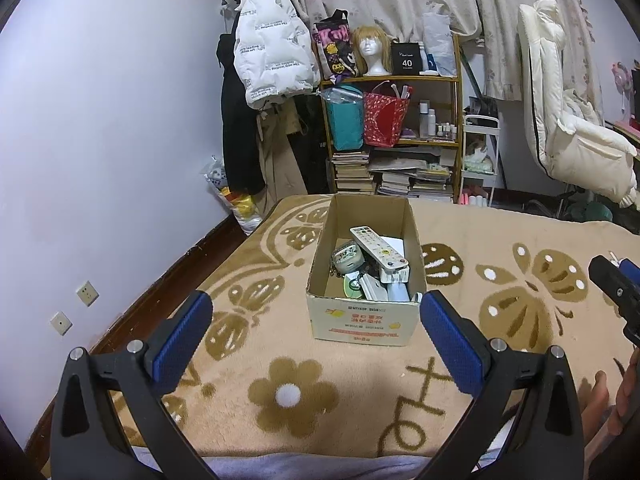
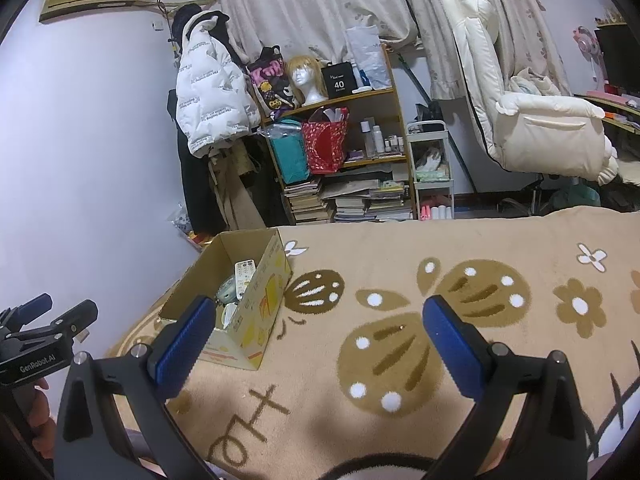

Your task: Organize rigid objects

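Left wrist view: open cardboard box (image 1: pixel 362 280) on tan butterfly-patterned blanket (image 1: pixel 500 248), holding white remote (image 1: pixel 379 249), round tin, disc, other small items. Centred just beyond left gripper (image 1: pixel 316 324), blue pads spread wide, gripping nothing. Right gripper (image 2: pixel 316 328) likewise wide apart, empty, box ahead to its left.

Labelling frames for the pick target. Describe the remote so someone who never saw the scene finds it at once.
On the tan butterfly-print blanket stands one open cardboard box, in front of the bookshelf. The remote lies on top of the clutter inside, slanting across the box. It is the long white bar with rows of small buttons and one yellow button, unlike the round disc and the smaller bits beside it.
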The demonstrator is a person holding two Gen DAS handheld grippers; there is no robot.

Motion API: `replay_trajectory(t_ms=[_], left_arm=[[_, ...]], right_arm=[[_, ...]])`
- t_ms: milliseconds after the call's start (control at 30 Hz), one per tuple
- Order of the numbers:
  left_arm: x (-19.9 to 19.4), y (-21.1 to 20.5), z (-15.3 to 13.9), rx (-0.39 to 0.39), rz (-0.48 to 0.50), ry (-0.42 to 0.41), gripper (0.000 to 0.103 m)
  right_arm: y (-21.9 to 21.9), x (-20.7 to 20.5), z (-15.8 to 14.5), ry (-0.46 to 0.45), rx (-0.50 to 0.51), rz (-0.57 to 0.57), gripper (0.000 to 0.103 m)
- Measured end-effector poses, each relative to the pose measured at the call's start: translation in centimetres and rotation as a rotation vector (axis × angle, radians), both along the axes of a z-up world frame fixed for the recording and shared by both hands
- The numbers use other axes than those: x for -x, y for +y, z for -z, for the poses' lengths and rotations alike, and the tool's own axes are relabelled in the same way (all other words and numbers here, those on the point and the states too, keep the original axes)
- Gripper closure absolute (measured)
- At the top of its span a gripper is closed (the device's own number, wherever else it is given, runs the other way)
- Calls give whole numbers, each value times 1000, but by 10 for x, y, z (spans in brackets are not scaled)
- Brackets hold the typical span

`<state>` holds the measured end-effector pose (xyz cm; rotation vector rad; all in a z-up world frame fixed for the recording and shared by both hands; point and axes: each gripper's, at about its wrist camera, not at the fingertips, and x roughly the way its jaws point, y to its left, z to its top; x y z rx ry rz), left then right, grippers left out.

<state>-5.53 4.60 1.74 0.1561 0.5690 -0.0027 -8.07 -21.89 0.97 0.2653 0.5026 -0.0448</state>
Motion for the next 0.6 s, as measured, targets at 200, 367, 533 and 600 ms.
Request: replay_trajectory(t_ms=[200,367,533,600], left_arm=[[0,-1,1,-12,2,0,1],[0,-1,1,-15,-4,-4,1],[1,0,1,-24,-9,-10,1],[1,1,0,-25,-7,-10,1]], right_arm=[[2,-2,1,-16,3,-3,0],[1,1,1,-29,3,-7,0],[2,1,1,-31,3,-6,0],[-1,2,0,-34,3,-6,0]])
